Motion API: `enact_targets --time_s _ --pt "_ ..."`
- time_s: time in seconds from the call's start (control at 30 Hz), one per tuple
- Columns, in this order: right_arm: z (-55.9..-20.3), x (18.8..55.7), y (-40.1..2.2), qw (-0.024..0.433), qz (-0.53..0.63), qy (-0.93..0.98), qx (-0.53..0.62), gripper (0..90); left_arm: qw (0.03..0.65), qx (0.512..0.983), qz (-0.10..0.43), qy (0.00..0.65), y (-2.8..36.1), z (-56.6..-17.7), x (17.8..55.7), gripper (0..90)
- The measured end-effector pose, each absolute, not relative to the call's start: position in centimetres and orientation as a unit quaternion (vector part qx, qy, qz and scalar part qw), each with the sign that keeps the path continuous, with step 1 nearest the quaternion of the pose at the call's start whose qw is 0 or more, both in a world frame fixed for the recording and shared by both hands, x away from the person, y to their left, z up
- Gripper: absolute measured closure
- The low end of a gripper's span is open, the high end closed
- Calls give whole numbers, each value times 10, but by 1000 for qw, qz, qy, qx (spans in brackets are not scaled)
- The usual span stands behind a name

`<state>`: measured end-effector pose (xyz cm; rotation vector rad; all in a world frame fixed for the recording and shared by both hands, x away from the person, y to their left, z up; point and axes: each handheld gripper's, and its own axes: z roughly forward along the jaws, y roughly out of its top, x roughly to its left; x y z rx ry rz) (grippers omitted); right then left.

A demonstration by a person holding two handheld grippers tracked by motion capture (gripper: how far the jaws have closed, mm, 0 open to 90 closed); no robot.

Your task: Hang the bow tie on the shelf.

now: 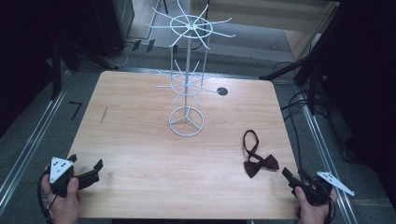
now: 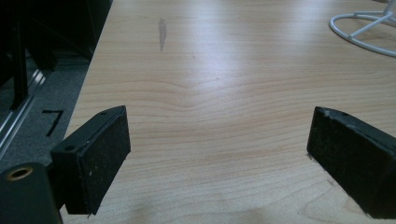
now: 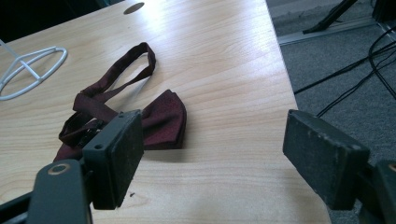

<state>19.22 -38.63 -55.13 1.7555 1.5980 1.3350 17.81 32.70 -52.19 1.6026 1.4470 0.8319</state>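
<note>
A dark red bow tie [image 1: 259, 164] with its looped strap [image 1: 250, 138] lies flat on the wooden table [image 1: 140, 140], near the right edge. In the right gripper view the bow tie [image 3: 161, 119] lies just beyond the left jaw, apart from it. My right gripper [image 1: 294, 179] hovers at the table's front right corner, open, nothing between its jaws [image 3: 212, 149]. My left gripper [image 1: 91, 170] sits at the front left corner, open over bare wood [image 2: 219, 154]. A white wire display stand [image 1: 187, 70] rises from its ring base [image 1: 186, 121] at the table's middle back.
The stand's wire arms [image 1: 191, 25] spread out at two levels above the table. A round cable hole [image 1: 222, 91] sits behind the stand. A grey smear [image 1: 103, 115] marks the wood at left. Cables [image 1: 299, 100] and dark frames lie on the floor at right.
</note>
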Motion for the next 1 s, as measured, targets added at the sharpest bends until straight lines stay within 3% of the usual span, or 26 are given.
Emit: enact_targets --time_s 0.17,0.63,0.83,1.0 --pt "-549 192 -382 218 471 589 620 139 404 633 328 574 327 -522 178 65" --pt "-528 200 -364 225 469 601 607 127 405 635 326 571 328 -522 178 65" --pt "-517 207 -347 223 462 627 586 1 405 635 326 571 328 -522 178 65" --pt "-515 213 -339 215 462 635 581 0 406 635 325 571 328 -522 178 65"
